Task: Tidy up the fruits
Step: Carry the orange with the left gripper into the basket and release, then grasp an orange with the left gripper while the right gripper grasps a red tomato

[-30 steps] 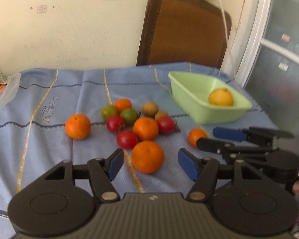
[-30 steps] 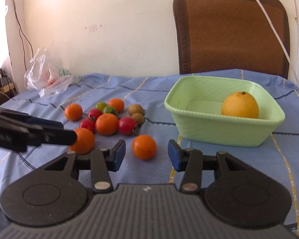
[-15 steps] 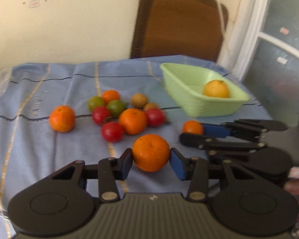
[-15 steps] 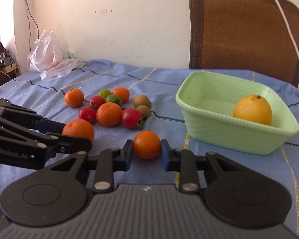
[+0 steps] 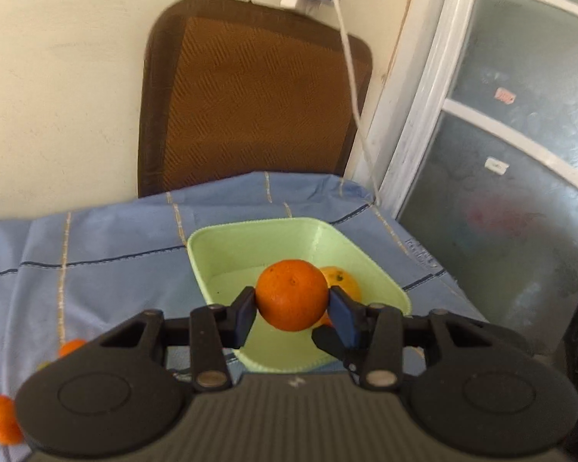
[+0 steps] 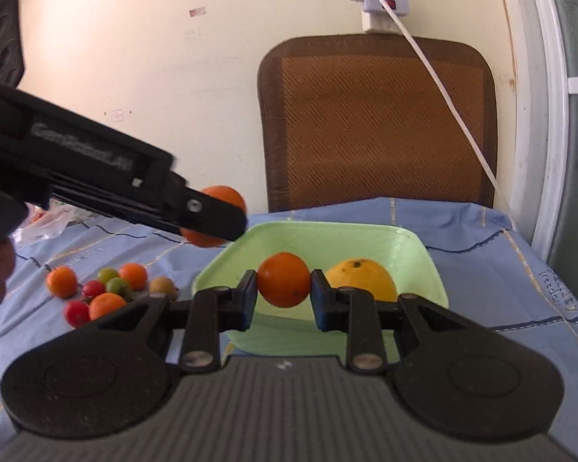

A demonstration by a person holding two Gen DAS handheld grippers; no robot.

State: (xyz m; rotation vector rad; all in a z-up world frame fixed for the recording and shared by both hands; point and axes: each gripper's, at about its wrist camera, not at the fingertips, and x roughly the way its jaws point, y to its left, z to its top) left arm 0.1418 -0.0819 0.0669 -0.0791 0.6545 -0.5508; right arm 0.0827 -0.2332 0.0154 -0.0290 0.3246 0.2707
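My left gripper [image 5: 292,310] is shut on a large orange [image 5: 291,294] and holds it in the air over the near part of the light green bowl [image 5: 250,231]. My right gripper [image 6: 283,295] is shut on a smaller orange [image 6: 284,284], also held above the bowl [image 6: 416,246]. A yellow-orange citrus [image 6: 360,277] lies in the bowl; it also shows in the left wrist view [image 5: 341,277]. In the right wrist view the left gripper's fingers [image 6: 212,217] reach in from the left with the large orange [image 6: 227,194]. Several oranges, red and green tomatoes and a brown fruit [image 6: 108,292] lie on the blue cloth.
A brown chair back [image 6: 373,123] stands behind the table against the wall. A white power strip and cable [image 6: 381,0] hang above it. A plastic bag [image 6: 46,219] lies at the far left. A glass door [image 5: 520,154] is to the right of the table edge.
Both grippers closed on their oranges, lifted them off the cloth and carried them right to above the green bowl.
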